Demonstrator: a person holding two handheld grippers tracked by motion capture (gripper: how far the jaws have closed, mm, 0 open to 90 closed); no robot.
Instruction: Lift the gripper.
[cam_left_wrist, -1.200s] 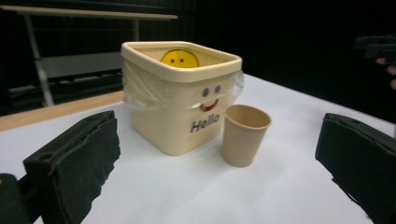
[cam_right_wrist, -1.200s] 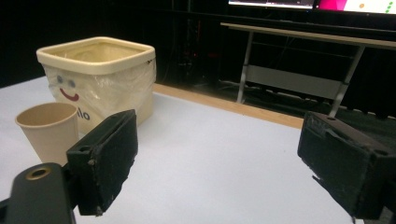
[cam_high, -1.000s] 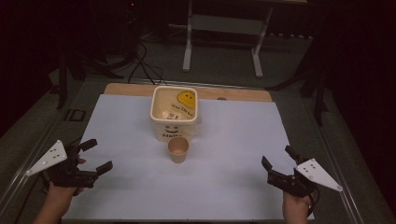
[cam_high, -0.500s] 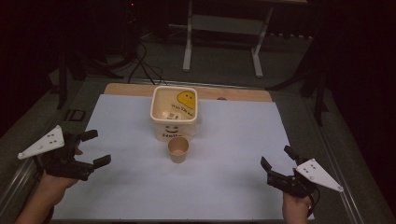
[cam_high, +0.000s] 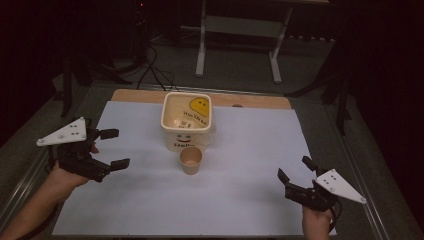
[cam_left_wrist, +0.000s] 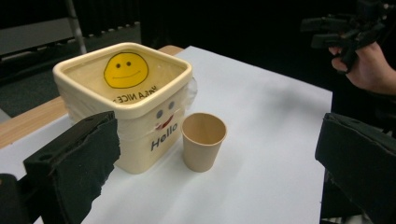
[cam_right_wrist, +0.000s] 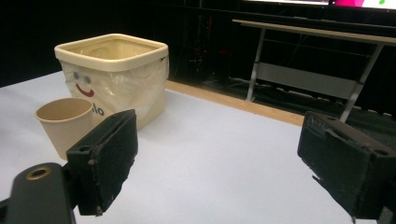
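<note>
Dark lab: white-covered table (cam_high: 250, 200), cables (cam_high: 150, 70)

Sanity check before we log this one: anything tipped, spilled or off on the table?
Nothing stands out. The brown paper cup stands upright and looks empty, just in front of the cream square plastic tub with its clear liner. Nothing has spilled on the white sheet. Both the left gripper and the right gripper are open.

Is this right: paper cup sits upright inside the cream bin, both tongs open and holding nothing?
Not quite. The paper cup stands upright on the white sheet in front of the cream bin, outside it, as the high view shows. The rest holds: the left tongs and the right tongs are open and hold nothing.
</note>
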